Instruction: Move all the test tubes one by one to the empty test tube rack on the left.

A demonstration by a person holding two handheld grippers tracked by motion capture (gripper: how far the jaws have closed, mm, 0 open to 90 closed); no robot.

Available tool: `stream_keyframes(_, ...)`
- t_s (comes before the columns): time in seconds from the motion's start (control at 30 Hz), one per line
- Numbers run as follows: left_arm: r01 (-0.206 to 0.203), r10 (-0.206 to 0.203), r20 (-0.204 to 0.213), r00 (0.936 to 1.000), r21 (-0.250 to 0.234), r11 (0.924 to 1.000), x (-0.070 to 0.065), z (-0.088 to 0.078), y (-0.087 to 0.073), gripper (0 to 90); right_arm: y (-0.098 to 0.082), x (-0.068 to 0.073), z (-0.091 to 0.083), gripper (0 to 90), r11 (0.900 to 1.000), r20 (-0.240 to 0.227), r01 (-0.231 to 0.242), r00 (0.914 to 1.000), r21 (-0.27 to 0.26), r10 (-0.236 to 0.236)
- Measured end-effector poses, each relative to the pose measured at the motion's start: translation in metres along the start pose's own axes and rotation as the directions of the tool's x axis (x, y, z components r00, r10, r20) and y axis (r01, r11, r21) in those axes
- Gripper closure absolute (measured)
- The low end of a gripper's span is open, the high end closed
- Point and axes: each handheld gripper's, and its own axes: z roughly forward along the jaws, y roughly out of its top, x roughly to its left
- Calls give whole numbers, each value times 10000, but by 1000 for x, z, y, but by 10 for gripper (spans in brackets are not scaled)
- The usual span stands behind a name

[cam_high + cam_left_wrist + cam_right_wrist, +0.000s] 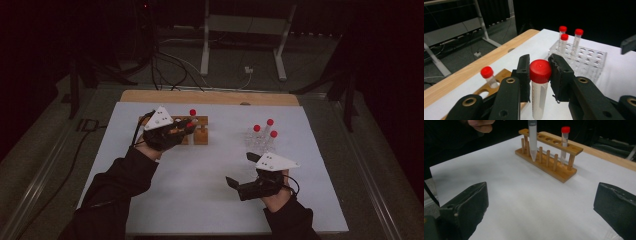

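Observation:
My left gripper (540, 72) is shut on the red cap of a clear plastic tube (539, 100), which hangs upright above the wooden rack (201, 135) at the table's back left. In the right gripper view the held tube (532, 140) hangs with its pointed tip just in front of the wooden rack (549, 167). One red-capped tube (564, 141) stands in a hole of that rack. My right gripper (241, 170) is open over the white sheet at front right, with nothing between its fingers.
A clear plastic rack (260, 141) holding three red-capped tubes (570, 40) stands at the right, just beyond my right gripper. The white sheet (200, 185) covers a wooden table (210, 96). Cables and a metal stand lie on the floor beyond.

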Motion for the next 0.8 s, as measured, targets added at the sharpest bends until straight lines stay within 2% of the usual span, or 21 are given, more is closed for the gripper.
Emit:
stream_keyframes(0.2,35,-37,-506,9987,-44,10000,12,5,7,719,0,-2,-1,0,9999,65,-75,10000,-75,75)
stream_keyframes(0.4,251,-290,-992,9946,-406,9989,25,9,15,719,0,-3,-2,0,9999,110,-111,9999,-49,111)
stream_keyframes(0.57,419,-513,-1518,9871,-640,9971,36,14,16,719,0,-4,-3,0,9999,89,-130,9999,-76,130)
stream_keyframes(0.63,491,-614,-1631,9847,-781,9957,40,16,16,719,-1,-5,-3,0,9999,118,-127,9998,-77,128)
stream_keyframes(0.7,577,-741,-1522,9856,-1095,9923,45,16,15,719,-1,-6,-3,0,9999,135,-138,9998,-68,139)
stream_keyframes(0.8,636,-846,-1879,9785,-1150,9913,51,18,13,719,-1,-7,-4,0,9998,153,-175,9997,-64,176)
